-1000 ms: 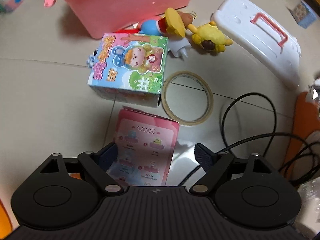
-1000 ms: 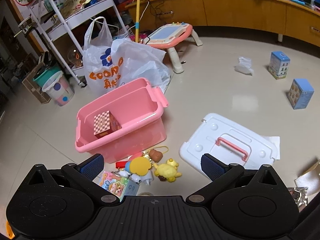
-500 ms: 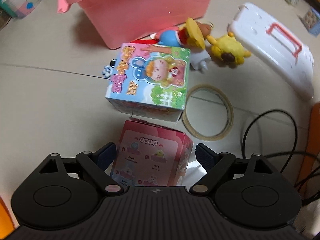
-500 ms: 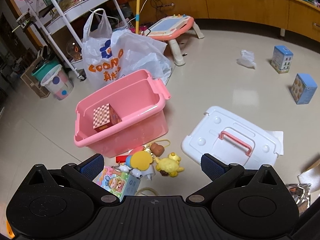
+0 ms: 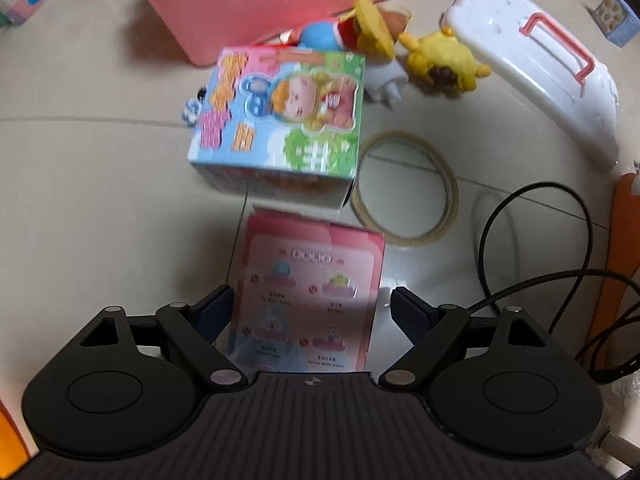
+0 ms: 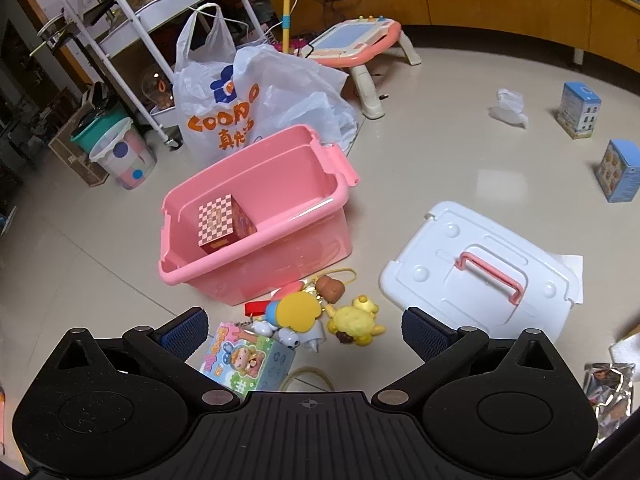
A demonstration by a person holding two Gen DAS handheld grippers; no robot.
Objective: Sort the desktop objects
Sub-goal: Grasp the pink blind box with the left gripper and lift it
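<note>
My left gripper (image 5: 310, 306) is open with the pink toy box (image 5: 310, 292) standing between its fingers; small gaps show on both sides. Beyond it lie a colourful cartoon box (image 5: 280, 120), a tape ring (image 5: 406, 188), a yellow plush (image 5: 440, 62) and a small doll with a yellow hat (image 5: 368, 28). The pink bin (image 6: 256, 216) holds a checkered box (image 6: 222, 220). My right gripper (image 6: 304, 330) is open and empty, high above the toy pile; the cartoon box also shows in this view (image 6: 246, 364).
The white bin lid (image 6: 476, 272) with a pink handle lies right of the bin. Black cables (image 5: 540, 264) loop at the right. A plastic bag (image 6: 240, 96), shelf cart (image 6: 132, 32), drawing table (image 6: 356, 40) and two blue boxes (image 6: 618, 170) stand farther off.
My left gripper has moved forward so the pink box sits deeper between its fingers. My right gripper has drifted slightly, still open.
</note>
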